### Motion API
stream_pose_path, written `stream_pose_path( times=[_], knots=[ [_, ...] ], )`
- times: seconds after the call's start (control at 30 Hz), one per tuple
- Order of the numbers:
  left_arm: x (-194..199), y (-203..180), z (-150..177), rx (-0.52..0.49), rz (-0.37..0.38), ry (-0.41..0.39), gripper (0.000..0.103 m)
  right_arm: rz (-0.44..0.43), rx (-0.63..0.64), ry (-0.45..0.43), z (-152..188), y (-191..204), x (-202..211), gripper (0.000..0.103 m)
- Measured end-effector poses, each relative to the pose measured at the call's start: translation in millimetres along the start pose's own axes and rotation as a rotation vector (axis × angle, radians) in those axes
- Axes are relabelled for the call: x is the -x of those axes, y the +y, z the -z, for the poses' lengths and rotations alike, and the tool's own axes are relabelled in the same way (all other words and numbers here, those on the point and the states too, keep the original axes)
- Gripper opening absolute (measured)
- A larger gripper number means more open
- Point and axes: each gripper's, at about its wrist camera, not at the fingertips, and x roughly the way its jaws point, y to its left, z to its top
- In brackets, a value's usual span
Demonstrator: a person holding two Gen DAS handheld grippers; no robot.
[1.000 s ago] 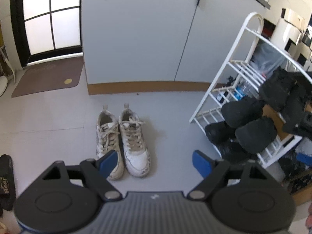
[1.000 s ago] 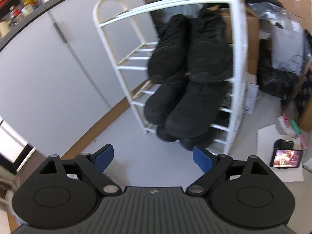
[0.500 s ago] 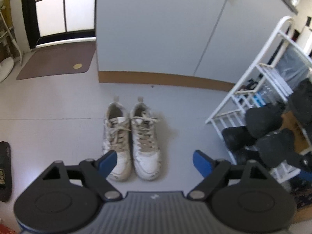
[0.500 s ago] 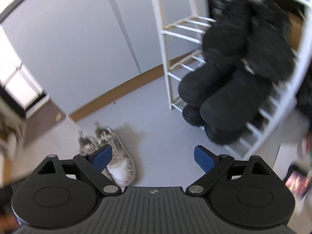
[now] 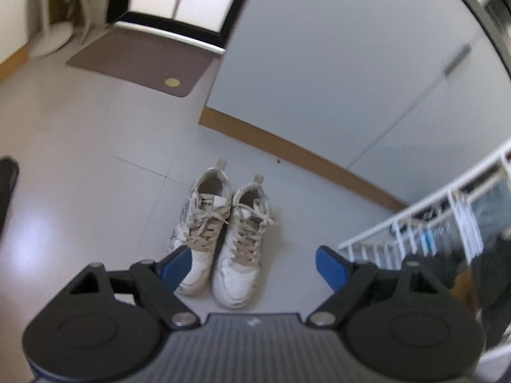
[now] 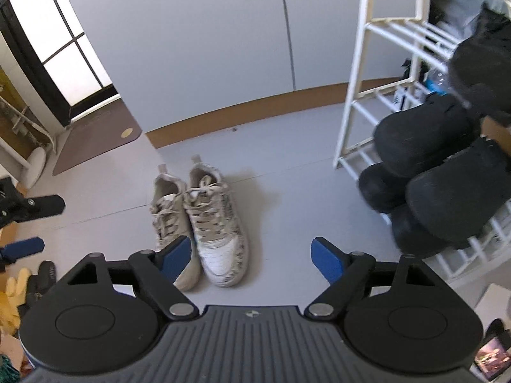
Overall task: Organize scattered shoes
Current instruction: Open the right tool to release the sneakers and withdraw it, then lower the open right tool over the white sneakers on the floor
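Note:
A pair of worn white sneakers [image 5: 223, 229] stands side by side on the grey floor, toes toward me. My left gripper [image 5: 254, 266] hovers above and in front of the toes; its jaws are opening and hold nothing. In the right wrist view the same sneakers [image 6: 204, 220] lie ahead of my right gripper [image 6: 251, 260], whose jaws are closing a little, still wide and empty. A white shoe rack [image 6: 357, 102] at the right carries several black shoes [image 6: 424, 140]. Part of the left gripper [image 6: 35, 206] shows at that view's left edge.
Grey cabinet doors [image 5: 351, 79] with a brown plinth stand behind the sneakers. A brown doormat [image 5: 140, 60] lies by the glass door. A black sandal [image 5: 6, 185] lies far left. A yellow glove [image 6: 9, 290] and a lit phone [image 6: 491, 357] sit at the right view's edges.
The right view swung from the rack and black shoes over to the white sneakers. The left view rolled and slid, so the sneakers now sit between its fingers and the rack moved to the edge.

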Motion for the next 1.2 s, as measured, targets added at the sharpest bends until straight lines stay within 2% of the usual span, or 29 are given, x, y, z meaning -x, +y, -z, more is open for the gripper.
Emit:
stream_pose_path(
  times=[0.17, 0.27, 0.43, 0.53, 0.73, 0.87, 1.03, 1.2],
  knots=[
    [-7, -6, -7, -0.065, -0.037, -0.007, 0.092, 0.007, -0.020, -0.005, -4, 17, -27, 0.085],
    [-17, 1, -12, -0.044, -0.073, -0.001, 0.092, -0.032, 0.022, -0.011, -7, 32, -53, 0.085],
    [-31, 1, -23, -0.126, -0.149, -0.033, 0.092, -0.104, 0.011, 0.007, -18, 41, -87, 0.080],
    [-39, 15, -26, -0.044, -0.171, -0.009, 0.091, -0.105, 0.004, 0.017, -22, 45, -104, 0.079],
    [-43, 28, -34, 0.029, -0.230, -0.012, 0.092, -0.123, 0.052, 0.033, -24, 61, -141, 0.074],
    [-49, 34, -38, 0.037, -0.261, -0.021, 0.092, -0.142, 0.052, 0.042, -23, 72, -167, 0.074],
    [-62, 41, -40, -0.016, -0.296, 0.000, 0.092, -0.162, 0.058, 0.073, -23, 83, -195, 0.072],
    [-58, 47, -46, -0.046, -0.324, -0.019, 0.092, -0.183, 0.059, 0.067, -27, 94, -214, 0.072]
  ],
)
